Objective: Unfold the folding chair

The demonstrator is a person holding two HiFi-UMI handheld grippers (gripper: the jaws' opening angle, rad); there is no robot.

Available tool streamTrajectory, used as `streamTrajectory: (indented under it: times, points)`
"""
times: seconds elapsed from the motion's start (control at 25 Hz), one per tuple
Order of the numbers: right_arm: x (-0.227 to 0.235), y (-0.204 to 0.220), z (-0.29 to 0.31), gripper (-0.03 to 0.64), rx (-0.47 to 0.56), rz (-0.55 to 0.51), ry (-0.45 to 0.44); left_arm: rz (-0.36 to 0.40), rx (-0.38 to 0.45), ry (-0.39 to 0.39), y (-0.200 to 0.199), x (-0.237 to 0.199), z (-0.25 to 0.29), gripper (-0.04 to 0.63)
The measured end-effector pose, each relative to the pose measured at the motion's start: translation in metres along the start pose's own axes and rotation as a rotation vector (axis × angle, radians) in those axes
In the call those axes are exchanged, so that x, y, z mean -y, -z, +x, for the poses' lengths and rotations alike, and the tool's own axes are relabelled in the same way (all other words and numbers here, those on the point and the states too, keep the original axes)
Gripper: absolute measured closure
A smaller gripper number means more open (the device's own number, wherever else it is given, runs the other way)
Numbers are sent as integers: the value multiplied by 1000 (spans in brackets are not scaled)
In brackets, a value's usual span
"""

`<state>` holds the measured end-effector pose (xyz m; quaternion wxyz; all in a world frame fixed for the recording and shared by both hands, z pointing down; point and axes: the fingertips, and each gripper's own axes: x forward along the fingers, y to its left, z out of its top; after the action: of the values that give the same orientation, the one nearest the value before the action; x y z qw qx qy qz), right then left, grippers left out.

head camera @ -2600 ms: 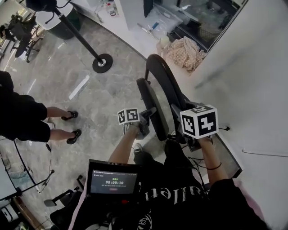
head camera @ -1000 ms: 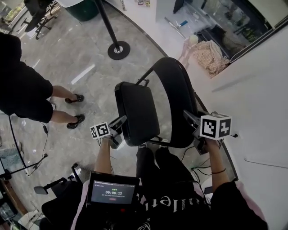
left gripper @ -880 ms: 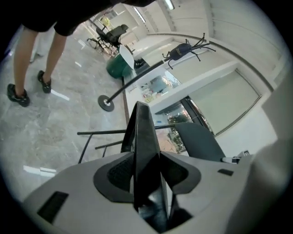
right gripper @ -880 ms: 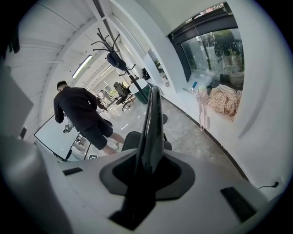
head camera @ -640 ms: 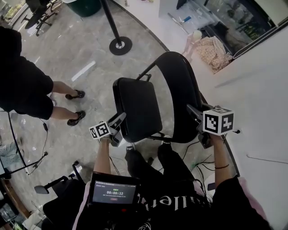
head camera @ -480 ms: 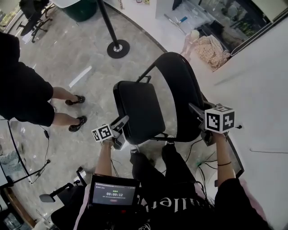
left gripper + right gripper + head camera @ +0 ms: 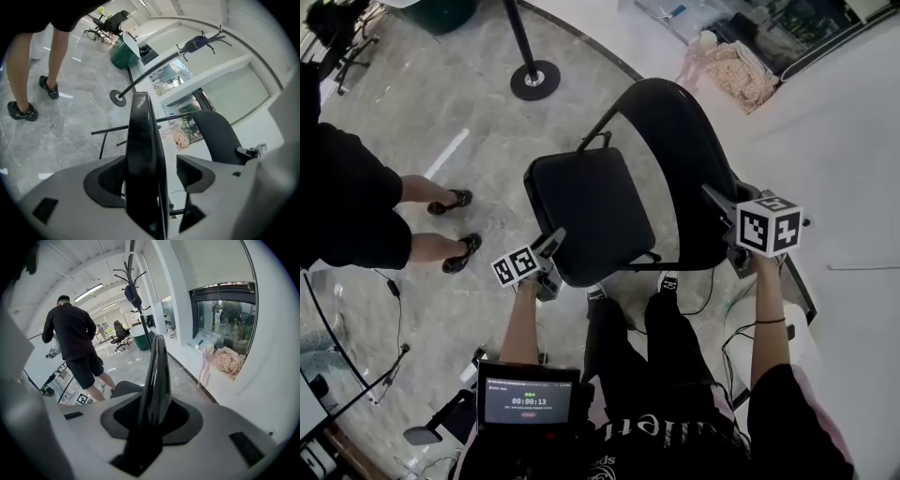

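Swung down from upright, the square padded seat [image 7: 589,211] of the black metal folding chair [image 7: 670,131] is lying flat at frame centre, while the left gripper [image 7: 555,240], jaws just spread wide, is straddling its near edge and the right gripper [image 7: 717,201] is loosening off the curved backrest [image 7: 698,211], apparently letting go.

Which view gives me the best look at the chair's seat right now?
The head view: it looks down on nearly the whole seat, lying flat. The left gripper view sees it only edge-on, a dark slab up the middle. The right gripper view shows just one corner, left of the backrest.
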<state>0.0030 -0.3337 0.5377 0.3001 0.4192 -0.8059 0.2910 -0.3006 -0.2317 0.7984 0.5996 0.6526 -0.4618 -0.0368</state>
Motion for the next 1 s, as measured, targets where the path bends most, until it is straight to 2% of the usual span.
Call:
streamTrajectory:
  times: [0.24,0.48,0.72,0.88,1.0]
  points:
    - [-25,17,17,497,-35,-31,-10,-28,-16,-75,6,-62,-10,256]
    - [-15,29,30,497,-4,14,-32,-46,-40,-106,15,-109,-6,256]
    - [-23,38,57,497,-6,1,-83,-71,-78,-207,29,-174,-3,256]
    - [-36,50,66,497,-22,-5,-130,-162,-118,-200,63,-199,-2,255]
    - [-34,55,69,497,-33,-47,-95,-177,-86,-190,74,-208,-2,253]
